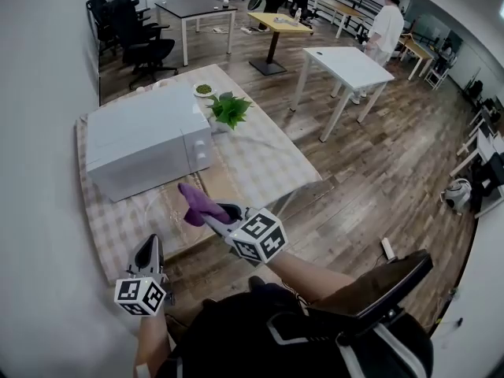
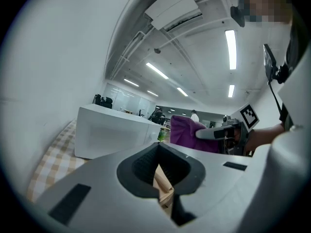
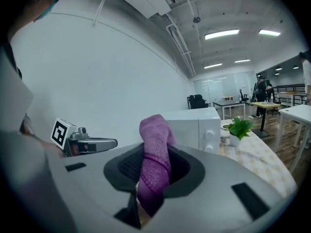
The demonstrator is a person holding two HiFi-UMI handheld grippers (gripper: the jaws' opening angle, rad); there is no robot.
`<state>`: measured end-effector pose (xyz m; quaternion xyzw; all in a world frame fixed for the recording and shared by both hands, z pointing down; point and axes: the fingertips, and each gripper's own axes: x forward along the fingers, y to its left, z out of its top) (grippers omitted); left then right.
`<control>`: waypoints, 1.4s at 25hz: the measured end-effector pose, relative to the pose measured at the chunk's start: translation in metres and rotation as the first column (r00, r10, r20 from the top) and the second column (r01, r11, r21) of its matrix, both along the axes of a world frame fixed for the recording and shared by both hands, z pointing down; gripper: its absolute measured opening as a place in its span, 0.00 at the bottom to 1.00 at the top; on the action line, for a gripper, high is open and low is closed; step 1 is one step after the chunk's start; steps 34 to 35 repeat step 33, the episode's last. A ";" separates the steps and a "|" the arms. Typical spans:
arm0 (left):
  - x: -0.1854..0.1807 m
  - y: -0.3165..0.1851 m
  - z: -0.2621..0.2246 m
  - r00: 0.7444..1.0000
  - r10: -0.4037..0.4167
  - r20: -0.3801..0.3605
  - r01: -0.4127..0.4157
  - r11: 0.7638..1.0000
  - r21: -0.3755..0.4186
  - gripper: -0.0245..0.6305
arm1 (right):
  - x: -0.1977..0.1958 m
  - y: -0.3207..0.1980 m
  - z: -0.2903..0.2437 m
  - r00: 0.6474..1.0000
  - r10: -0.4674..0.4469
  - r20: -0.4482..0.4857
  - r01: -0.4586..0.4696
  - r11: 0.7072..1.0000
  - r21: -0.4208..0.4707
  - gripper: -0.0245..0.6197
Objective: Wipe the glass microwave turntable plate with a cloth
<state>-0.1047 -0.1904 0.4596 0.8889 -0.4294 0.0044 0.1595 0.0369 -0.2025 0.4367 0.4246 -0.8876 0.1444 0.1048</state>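
My right claw [image 3: 153, 166] grips the soft purple cloth [image 3: 156, 144]. My left claw [image 2: 158, 168] is pinched shut, seemingly on the near rim of the plate [image 1: 169, 211], a faint outline over the table's [image 1: 260, 164] near edge. Glass is stiff, slippery and breakable, so I'd hold it firmly by the rim.

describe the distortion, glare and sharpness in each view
Head view: heavy fisheye, the wall and floor lines curve, lighting is even. Left gripper view: the ceiling light strips blow out white and the edges fade to black. Right gripper view: dark rounded corners, the purple cloth in the right gripper is reasonably sharp, the distant desks softer.
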 end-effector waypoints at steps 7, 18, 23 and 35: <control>0.017 0.012 -0.017 0.998 -0.068 0.013 0.068 0.998 0.000 0.05 | 0.039 0.008 -0.033 0.999 0.045 -0.010 -0.044 0.994 0.099 0.18; 0.034 0.028 -0.037 0.994 -0.109 0.003 0.109 0.994 0.023 0.05 | 0.049 0.018 -0.043 0.999 -0.022 0.049 0.017 0.995 0.102 0.17; 0.033 0.031 -0.038 0.993 -0.117 -0.007 0.117 0.993 0.024 0.05 | 0.044 0.020 -0.045 0.998 -0.047 0.031 0.043 0.992 0.121 0.17; 0.018 0.028 -0.058 0.983 -0.183 -0.005 0.183 0.982 0.054 0.05 | 0.039 0.011 -0.045 0.997 -0.063 0.051 0.057 0.993 0.105 0.17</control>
